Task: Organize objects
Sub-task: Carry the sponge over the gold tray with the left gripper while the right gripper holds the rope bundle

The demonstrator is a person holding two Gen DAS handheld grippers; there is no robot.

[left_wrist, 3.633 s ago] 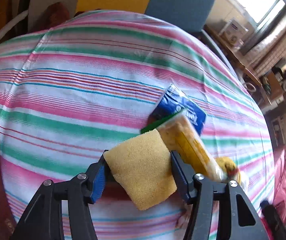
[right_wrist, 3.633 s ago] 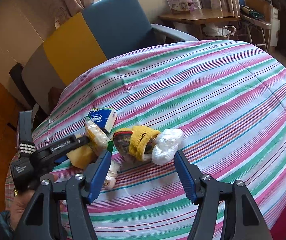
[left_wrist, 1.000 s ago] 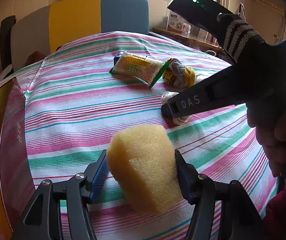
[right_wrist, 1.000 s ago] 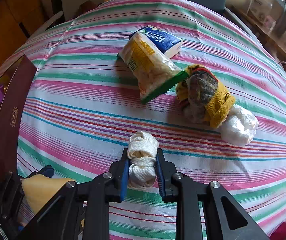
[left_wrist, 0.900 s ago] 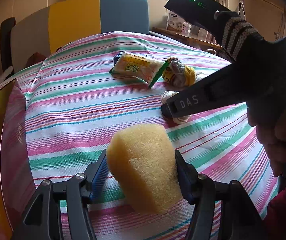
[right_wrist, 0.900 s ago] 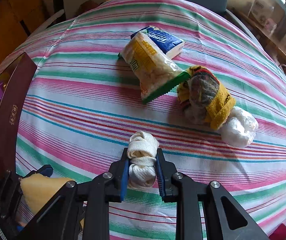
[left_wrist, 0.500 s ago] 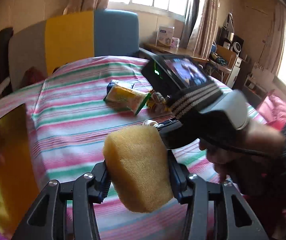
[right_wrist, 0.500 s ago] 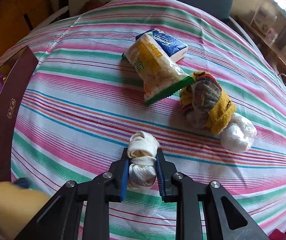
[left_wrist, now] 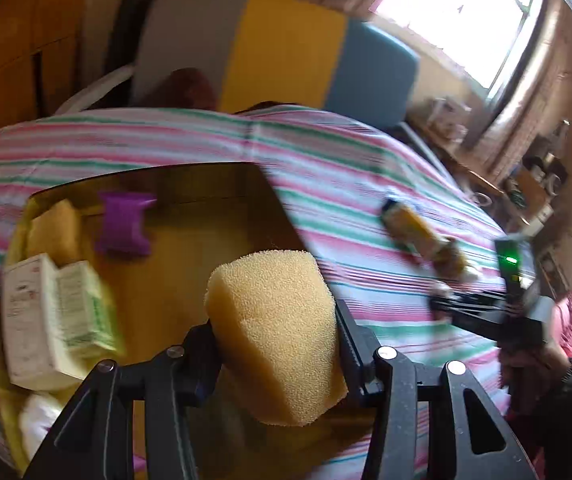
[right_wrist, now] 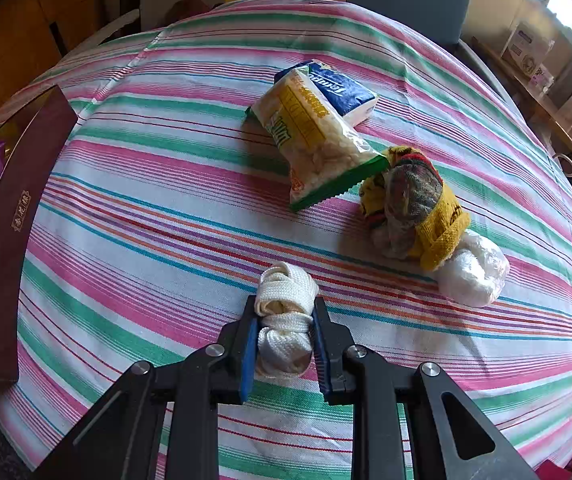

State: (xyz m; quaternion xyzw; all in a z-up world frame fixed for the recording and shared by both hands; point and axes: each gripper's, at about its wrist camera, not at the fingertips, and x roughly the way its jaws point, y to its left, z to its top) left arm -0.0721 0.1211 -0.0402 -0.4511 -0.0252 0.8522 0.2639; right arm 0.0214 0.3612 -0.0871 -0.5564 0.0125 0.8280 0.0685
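Note:
My left gripper (left_wrist: 275,334) is shut on a yellow sponge (left_wrist: 273,324) and holds it above the open box (left_wrist: 189,240), which has a gold inside. The box holds a purple item (left_wrist: 123,222), another yellow sponge (left_wrist: 55,228), a white and green carton (left_wrist: 53,314) and something white (left_wrist: 39,416). My right gripper (right_wrist: 286,340) is shut on a bundle of white rope (right_wrist: 283,320) resting on the striped tablecloth (right_wrist: 157,208). A snack bag (right_wrist: 314,140), a blue tissue pack (right_wrist: 340,90), a yellow knitted bundle (right_wrist: 414,204) and a clear plastic wad (right_wrist: 472,268) lie beyond it.
The box's dark maroon side (right_wrist: 5,232) stands at the left of the right wrist view. Chairs with grey, yellow and blue backs (left_wrist: 286,44) stand behind the round table. The right gripper with a hand on it shows at the right of the left wrist view (left_wrist: 498,320).
My left gripper has swung left with the sponge, from over the tablecloth to above the open box. My right gripper stays shut on the rope and has barely moved.

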